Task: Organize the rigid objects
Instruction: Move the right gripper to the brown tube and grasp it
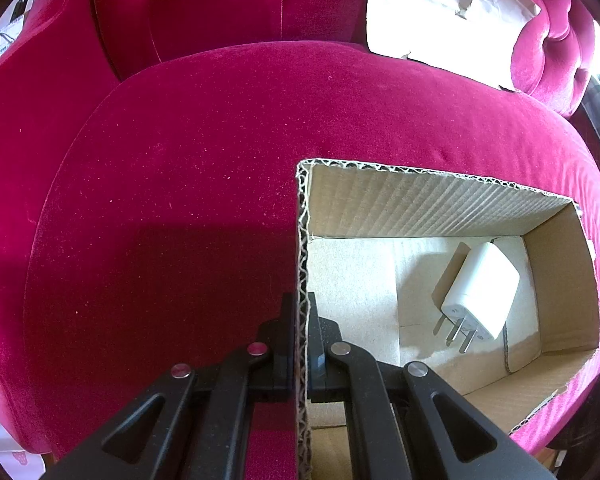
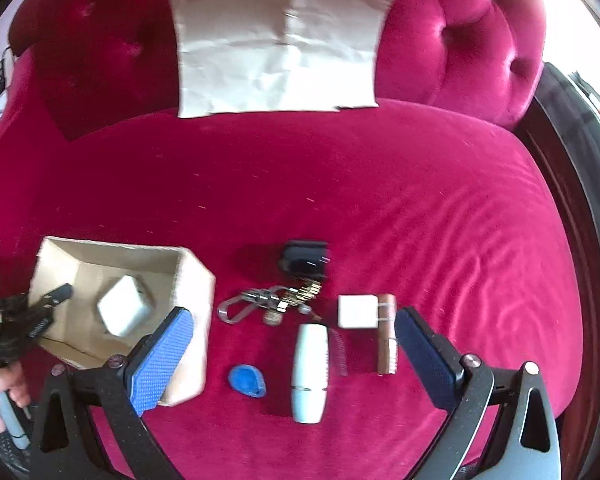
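Note:
My left gripper is shut on the left wall of an open cardboard box, one finger inside and one outside. A white charger plug lies in the box; the box and charger also show in the right wrist view, with the left gripper at the box's left wall. My right gripper is open and empty above loose items on the red seat: a white tube, a blue pick, a white cube adapter, a brown cylinder, a key bunch and a black adapter.
A flat piece of cardboard leans against the tufted sofa back. The red velvet seat stretches left of the box. A dark wooden edge runs along the right side.

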Available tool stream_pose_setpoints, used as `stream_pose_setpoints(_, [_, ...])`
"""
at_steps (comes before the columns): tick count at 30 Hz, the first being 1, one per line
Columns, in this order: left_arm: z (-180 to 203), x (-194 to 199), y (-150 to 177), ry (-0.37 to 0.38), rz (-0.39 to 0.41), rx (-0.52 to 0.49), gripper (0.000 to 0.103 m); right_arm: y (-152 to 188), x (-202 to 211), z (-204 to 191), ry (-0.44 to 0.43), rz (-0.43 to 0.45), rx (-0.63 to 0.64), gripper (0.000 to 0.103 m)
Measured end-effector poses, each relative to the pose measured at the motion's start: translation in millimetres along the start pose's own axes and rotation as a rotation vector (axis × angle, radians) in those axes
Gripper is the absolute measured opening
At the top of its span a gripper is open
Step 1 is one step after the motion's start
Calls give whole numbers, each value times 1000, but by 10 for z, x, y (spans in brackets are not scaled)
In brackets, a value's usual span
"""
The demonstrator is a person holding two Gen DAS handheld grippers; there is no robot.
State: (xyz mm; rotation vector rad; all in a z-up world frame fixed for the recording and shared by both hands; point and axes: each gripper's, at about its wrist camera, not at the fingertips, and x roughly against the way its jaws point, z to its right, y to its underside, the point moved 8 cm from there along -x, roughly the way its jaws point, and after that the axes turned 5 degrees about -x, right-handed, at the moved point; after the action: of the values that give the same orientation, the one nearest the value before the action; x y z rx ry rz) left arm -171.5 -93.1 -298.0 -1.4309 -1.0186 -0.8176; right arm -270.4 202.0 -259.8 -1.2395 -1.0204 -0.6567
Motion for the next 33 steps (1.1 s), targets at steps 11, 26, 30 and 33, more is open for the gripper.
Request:
stream_pose_setpoints(11, [-24, 9, -9, -12, 5, -12, 3, 158, -347, 629, 78, -34, -71, 103])
stream_pose_setpoints(26, [-25, 9, -19, -47, 14, -10, 3, 301, -788, 1031, 109, -84, -133, 103])
stream_pose_setpoints(30, [-22, 11, -14, -48, 15, -11, 3, 312, -847, 1117, 116, -91, -157, 102])
stream_pose_setpoints(33, [-26, 12, -17, -49, 15, -12, 3, 307, -873, 1132, 118, -93, -158, 100])
